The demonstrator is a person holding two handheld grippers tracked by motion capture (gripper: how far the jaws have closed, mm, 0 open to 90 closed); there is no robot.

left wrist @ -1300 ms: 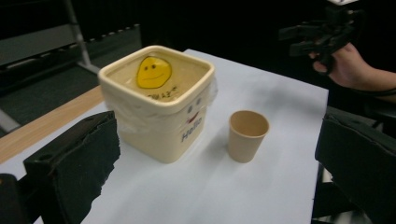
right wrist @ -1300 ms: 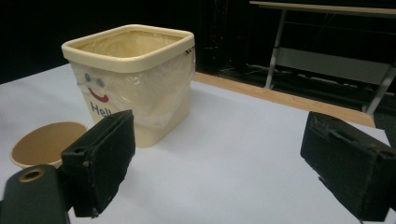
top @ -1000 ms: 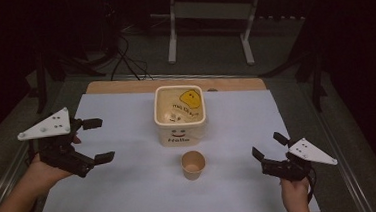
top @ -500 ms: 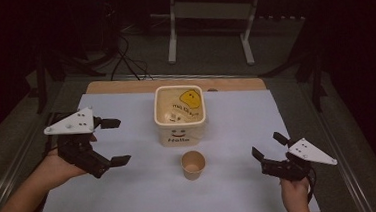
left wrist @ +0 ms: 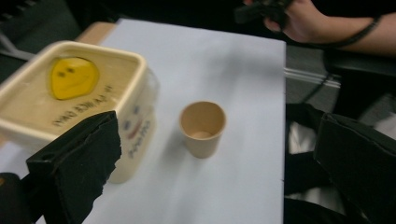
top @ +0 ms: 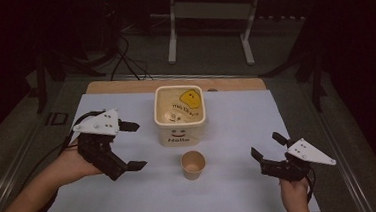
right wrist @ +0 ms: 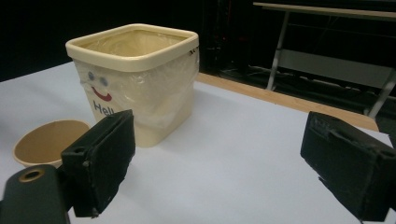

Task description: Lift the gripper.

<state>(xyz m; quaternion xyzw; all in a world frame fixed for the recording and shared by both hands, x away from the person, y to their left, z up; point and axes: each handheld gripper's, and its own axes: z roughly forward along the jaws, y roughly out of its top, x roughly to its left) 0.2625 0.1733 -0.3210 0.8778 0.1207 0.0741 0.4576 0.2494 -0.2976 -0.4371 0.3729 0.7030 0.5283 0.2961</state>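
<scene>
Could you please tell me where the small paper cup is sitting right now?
In the high view the paper cup stands upright on the white sheet, just in front of the cream bucket, between the left gripper and the right gripper.

2 black tongs, left tongs (top: 133, 146) and right tongs (top: 267, 147), each with grey 3-cornered plate, black cable, bare forearms.

Between my 2 grippers, a paper cup (top: 193, 165) and a cream bucket (top: 180, 115) just behind it are blocking the middle; bare white sheet (top: 238, 132) is lying open on either side.
</scene>
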